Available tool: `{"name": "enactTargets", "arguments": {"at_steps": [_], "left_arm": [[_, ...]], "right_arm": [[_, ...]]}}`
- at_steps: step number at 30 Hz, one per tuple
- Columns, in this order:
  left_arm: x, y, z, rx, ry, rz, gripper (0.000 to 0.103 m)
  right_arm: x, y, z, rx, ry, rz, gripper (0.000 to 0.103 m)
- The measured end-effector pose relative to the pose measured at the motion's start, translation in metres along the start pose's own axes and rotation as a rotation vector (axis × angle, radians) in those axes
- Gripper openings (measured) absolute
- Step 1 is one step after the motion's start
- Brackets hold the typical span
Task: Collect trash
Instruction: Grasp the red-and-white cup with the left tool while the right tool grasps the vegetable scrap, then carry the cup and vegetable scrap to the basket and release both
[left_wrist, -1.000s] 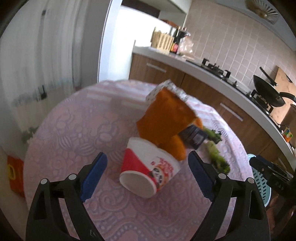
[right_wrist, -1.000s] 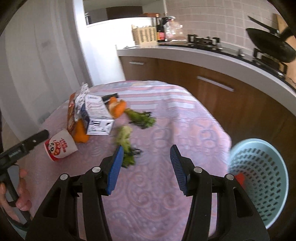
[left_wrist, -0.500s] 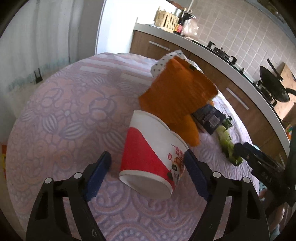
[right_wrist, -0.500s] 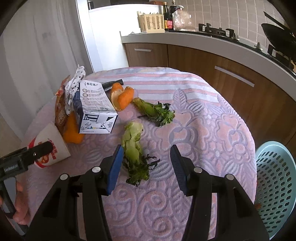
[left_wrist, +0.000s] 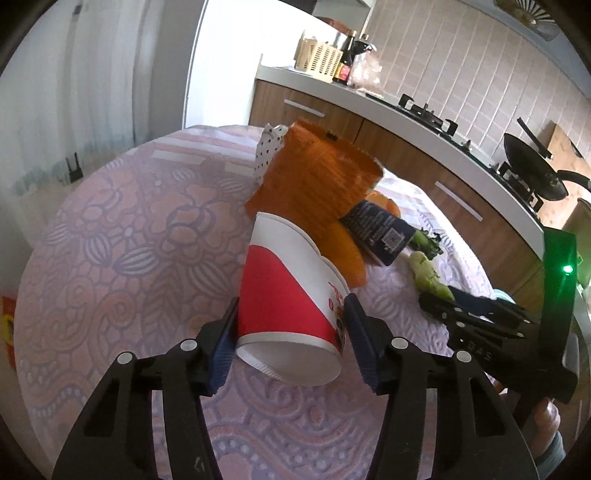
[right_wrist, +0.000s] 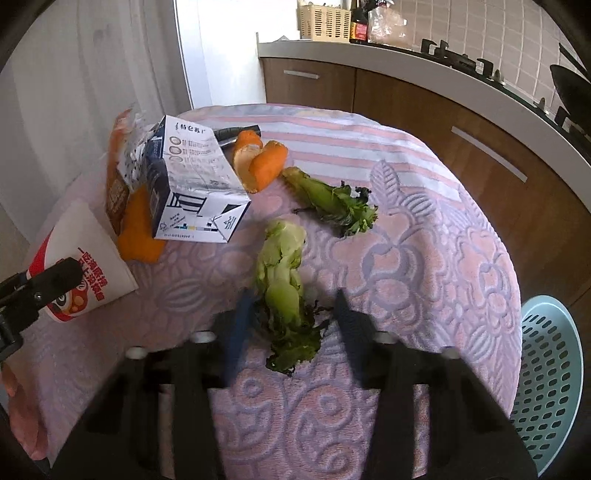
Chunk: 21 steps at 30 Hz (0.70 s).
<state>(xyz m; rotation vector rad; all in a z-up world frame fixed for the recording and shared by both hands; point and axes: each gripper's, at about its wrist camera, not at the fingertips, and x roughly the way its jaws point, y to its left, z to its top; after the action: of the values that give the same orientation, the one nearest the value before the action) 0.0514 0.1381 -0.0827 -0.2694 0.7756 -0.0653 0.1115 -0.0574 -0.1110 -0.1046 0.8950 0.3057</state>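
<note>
**Gripping a paper cup, straddling a lettuce scrap**

Covering the round table (right_wrist: 436, 236) is a pink and lilac floral cloth, with the trash spread across it. Beside the table's right edge stands a pale blue perforated basket (right_wrist: 550, 373). The left gripper (left_wrist: 291, 332) has its blue pads pressed against both sides of a red and white paper cup (left_wrist: 291, 295), which lies on its side with its base toward the camera; the cup sits at the left end of the table. Just behind the cup leans an orange snack bag (left_wrist: 314, 177), touching a white and navy carton (right_wrist: 195, 184). Orange peel (right_wrist: 258, 162) lies just beside the carton's far end. The right gripper (right_wrist: 291, 321) is spread wide, its fingers blurred, either side of a pale green lettuce scrap (right_wrist: 284, 288) near the table's middle; contact with the leaf cannot be told. A second leafy stalk (right_wrist: 332, 203) lies near it, farther back.
</note>
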Motion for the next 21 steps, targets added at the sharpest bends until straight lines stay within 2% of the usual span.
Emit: {"name": "enactTargets", "arguments": {"at_steps": [3,6,12,21], "left_arm": [[-0.007,-0.004,-0.001,-0.002,-0.015,-0.008,0.053],[-0.018,-0.012,-0.002,0.002,-0.043,-0.026,0.053],[-0.043,-0.037,-0.002,0.043,-0.107,-0.079,0.053],[-0.058,-0.100,-0.003,0.133,-0.149,-0.157,0.053]], "right_arm": [[-0.006,0.002,-0.003,-0.012,-0.026,0.015,0.017],[-0.021,0.001,-0.008,-0.015,-0.082,0.025,0.017],[-0.058,-0.018,-0.017,0.033,-0.133,0.043,0.017],[-0.124,-0.064,-0.032,0.086,-0.238,-0.070,0.017]]}}
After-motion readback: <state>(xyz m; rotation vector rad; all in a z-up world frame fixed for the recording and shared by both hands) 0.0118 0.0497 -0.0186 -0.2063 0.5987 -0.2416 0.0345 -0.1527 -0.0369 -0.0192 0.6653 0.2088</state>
